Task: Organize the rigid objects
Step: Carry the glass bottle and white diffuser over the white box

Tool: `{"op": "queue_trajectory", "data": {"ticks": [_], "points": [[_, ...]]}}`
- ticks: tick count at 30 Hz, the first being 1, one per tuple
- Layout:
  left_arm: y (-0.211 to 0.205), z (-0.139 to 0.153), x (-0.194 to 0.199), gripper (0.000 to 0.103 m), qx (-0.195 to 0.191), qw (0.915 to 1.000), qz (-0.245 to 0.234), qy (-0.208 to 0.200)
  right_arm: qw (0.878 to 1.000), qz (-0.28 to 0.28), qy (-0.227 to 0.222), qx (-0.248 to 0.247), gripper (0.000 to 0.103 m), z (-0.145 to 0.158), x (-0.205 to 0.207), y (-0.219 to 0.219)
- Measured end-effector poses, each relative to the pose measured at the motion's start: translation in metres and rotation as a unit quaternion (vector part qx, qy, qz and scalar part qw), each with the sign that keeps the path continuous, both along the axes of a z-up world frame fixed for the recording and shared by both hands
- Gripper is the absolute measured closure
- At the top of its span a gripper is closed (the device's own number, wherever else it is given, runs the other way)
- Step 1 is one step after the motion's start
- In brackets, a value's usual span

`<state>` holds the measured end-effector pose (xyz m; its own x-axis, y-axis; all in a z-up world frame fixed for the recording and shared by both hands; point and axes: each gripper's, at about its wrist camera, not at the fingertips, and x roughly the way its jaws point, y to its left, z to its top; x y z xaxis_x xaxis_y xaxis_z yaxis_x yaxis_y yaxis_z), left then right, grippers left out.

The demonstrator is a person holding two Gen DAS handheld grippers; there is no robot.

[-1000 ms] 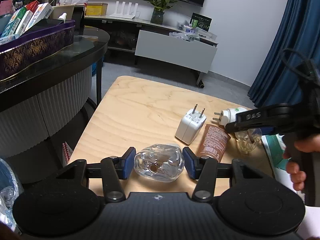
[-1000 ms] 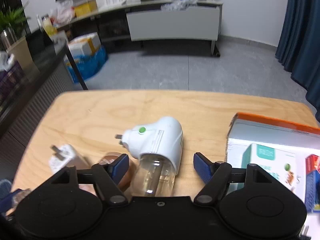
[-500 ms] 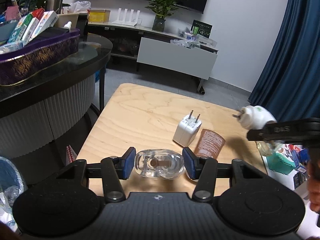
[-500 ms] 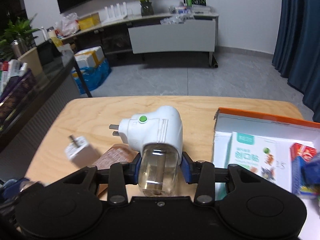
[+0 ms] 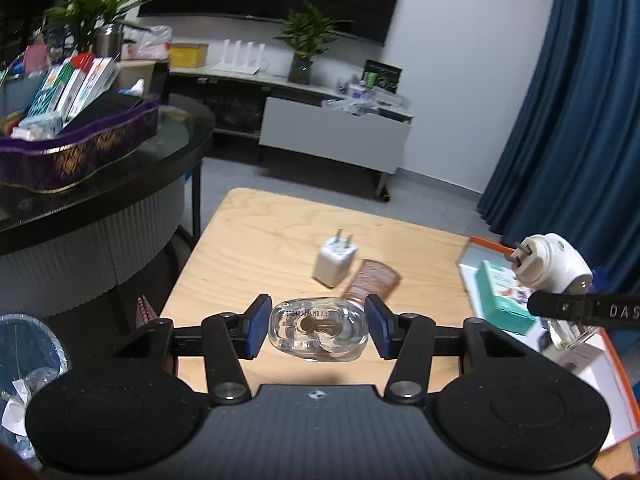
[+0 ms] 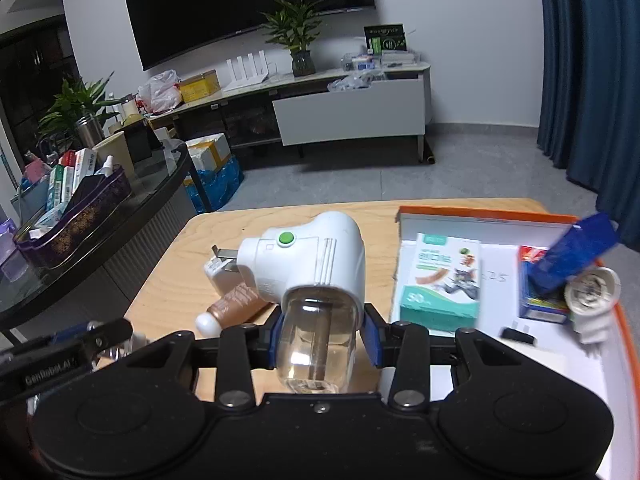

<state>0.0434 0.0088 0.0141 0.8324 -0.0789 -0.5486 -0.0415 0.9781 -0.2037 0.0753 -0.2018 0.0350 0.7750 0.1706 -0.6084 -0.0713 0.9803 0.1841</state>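
Note:
My right gripper (image 6: 322, 338) is shut on a white plug-in vaporizer with a clear bottle (image 6: 312, 280) and holds it above the table, beside the orange-rimmed box (image 6: 480, 216). The vaporizer also shows in the left wrist view (image 5: 550, 266). My left gripper (image 5: 318, 326) holds a clear glass bottle (image 5: 318, 334) between its blue pads, lifted off the wooden table (image 5: 260, 256). A white charger plug (image 5: 334, 260) and a brown tube (image 5: 372, 284) lie on the table ahead.
The orange-rimmed box holds a teal carton (image 6: 444, 280), a blue carton (image 6: 576, 252) and a white round item (image 6: 592, 296). A dark glass table with a purple basket (image 5: 80, 152) stands to the left. A waste bin (image 5: 24, 360) sits low left.
Both grippers have risen with their loads. The right gripper closed on the vaporizer and carried it right, toward the orange-rimmed box.

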Motion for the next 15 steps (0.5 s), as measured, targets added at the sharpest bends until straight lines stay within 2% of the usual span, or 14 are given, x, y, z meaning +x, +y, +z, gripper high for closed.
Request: {"op": "queue_trajectory", "data": {"ticks": [10, 13, 15], "points": [[-0.041, 0.014, -0.022, 0.052, 0.007, 0.9992, -0.038, -0.001, 1.000, -0.024, -0.015, 0.002, 0.055, 0.010, -0.058, -0.025], [-0.053, 0.016, -0.026, 0.052, -0.006, 0.9985, -0.055, 0.003, 0.999, -0.032, -0.020, 0.001, 0.055, 0.011, -0.073, -0.033], [-0.064, 0.017, -0.030, 0.052, 0.006, 0.9979, -0.064, 0.000, 0.999, -0.038, -0.020, 0.003, 0.055, 0.010, -0.082, -0.040]]}}
